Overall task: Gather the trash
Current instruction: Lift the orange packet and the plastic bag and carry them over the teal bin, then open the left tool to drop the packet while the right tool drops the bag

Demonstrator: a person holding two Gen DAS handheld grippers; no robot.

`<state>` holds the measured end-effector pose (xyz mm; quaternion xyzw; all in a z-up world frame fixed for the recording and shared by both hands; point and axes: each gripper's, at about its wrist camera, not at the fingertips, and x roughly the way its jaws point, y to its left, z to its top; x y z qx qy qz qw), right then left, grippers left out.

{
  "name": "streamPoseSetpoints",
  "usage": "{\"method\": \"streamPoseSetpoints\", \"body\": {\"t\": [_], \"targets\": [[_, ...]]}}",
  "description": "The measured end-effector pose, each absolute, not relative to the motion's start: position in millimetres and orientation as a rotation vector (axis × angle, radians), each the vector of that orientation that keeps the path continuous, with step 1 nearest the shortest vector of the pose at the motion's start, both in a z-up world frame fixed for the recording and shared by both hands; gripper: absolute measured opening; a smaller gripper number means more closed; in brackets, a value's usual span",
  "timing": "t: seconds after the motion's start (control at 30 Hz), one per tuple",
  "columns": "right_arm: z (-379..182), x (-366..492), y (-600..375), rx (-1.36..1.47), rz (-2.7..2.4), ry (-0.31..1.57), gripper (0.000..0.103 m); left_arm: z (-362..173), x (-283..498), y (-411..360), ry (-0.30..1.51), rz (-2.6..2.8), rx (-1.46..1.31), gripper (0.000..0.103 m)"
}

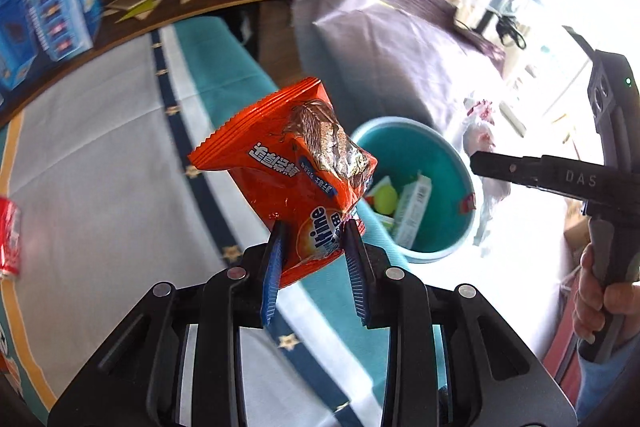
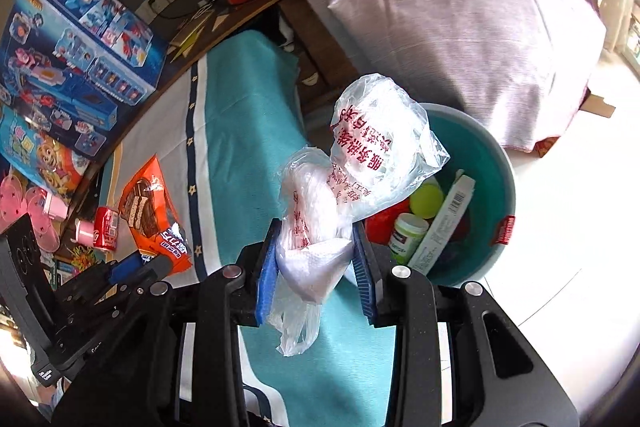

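Observation:
My left gripper [image 1: 314,227] is shut on an orange snack wrapper [image 1: 288,167] and holds it up above the table's cloth, near the teal bin [image 1: 456,167]. The wrapper also shows in the right wrist view [image 2: 152,211], with the left gripper [image 2: 132,267] below it. My right gripper [image 2: 316,231] is shut on a crumpled clear plastic bag [image 2: 360,163] with red print, held at the bin's [image 2: 492,163] near rim. The bin holds a carton [image 2: 444,219], a yellow ball [image 2: 426,201] and a small bottle [image 2: 404,235]. The right gripper [image 1: 476,163] reaches in from the right in the left wrist view.
A red soda can [image 1: 10,239] stands on the table at the left; it also shows in the right wrist view [image 2: 106,233]. Blue toy boxes [image 2: 72,55] line the table's far side. A purple-covered bulk [image 2: 460,19] stands behind the bin. The floor lies right of the bin.

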<state>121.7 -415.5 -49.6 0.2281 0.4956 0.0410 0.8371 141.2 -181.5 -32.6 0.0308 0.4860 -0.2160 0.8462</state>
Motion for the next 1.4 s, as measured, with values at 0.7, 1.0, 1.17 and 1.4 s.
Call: {"method": "streamPoseSetpoints", "body": {"t": [0.7, 1.0, 1.17, 1.4], "targets": [[-108, 133, -494, 0.640, 0.018, 1.106, 0.033, -92, 167, -312, 1.194, -0.604, 0.231, 0.035], [-122, 138, -500, 0.649, 0.004, 1.130, 0.033, -101, 177, -321, 1.210, -0.572, 0.248, 0.093], [-126, 142, -497, 0.650, 0.011, 1.139, 0.034, -107, 178, -317, 1.238, -0.566, 0.243, 0.094], [-125, 149, -487, 0.633, 0.023, 1.150, 0.037, -109, 178, -310, 1.246, -0.559, 0.237, 0.095]]}}
